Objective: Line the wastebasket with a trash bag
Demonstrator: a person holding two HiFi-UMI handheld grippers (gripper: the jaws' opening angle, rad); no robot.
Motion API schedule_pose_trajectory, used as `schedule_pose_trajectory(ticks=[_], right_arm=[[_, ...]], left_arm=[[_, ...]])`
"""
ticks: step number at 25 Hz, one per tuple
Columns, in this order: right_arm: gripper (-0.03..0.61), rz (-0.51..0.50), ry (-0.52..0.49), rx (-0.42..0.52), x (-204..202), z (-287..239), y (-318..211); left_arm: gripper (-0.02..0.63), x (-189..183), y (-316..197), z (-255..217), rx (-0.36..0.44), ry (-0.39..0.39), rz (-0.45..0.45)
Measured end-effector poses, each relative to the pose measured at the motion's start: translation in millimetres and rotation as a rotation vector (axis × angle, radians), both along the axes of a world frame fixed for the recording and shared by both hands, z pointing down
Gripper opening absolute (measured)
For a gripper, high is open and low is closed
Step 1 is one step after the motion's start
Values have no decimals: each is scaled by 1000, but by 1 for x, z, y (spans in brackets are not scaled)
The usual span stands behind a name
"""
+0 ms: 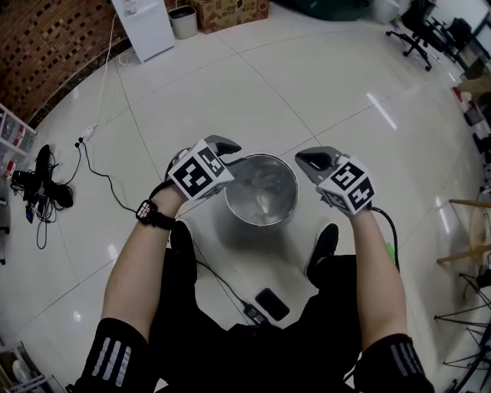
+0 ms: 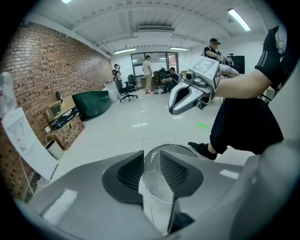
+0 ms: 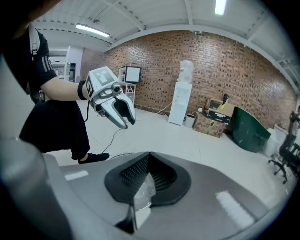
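A round metal wastebasket [image 1: 261, 192] stands on the white floor between the person's feet, with a clear trash bag [image 1: 257, 201] inside it. My left gripper [image 1: 229, 152] is at its left rim. In the left gripper view its jaws [image 2: 152, 169] stand apart, with the rim and the clear film [image 2: 154, 187] showing in the gap; the pads do not press on it. My right gripper [image 1: 308, 162] is at the right rim. Its jaws [image 3: 143, 187] are shut, and a fold of clear bag film [image 3: 142, 191] is pinched between them.
A phone [image 1: 272, 303] and a power strip with its cable [image 1: 252, 312] lie on the floor near the person's legs. A white cabinet [image 1: 146, 27], a small bin [image 1: 183, 21] and a cardboard box [image 1: 230, 11] stand at the far wall. People [image 2: 147, 72] stand far off.
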State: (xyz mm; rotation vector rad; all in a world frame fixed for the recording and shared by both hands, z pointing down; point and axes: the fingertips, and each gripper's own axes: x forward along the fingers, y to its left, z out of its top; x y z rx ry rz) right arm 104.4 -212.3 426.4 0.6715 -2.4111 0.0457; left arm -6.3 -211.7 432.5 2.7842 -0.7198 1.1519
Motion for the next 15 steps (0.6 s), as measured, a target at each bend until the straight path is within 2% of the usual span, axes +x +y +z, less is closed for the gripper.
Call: schedule_pose_trajectory(ticks=[8,15], right_arm=[[6,7,18,-3,12,6,-2],[6,-24,23,8,-4,-6,-3]], left_arm=[[112,10,3,3,1,-6,15],[121,4,0,-5,0,-1,12]])
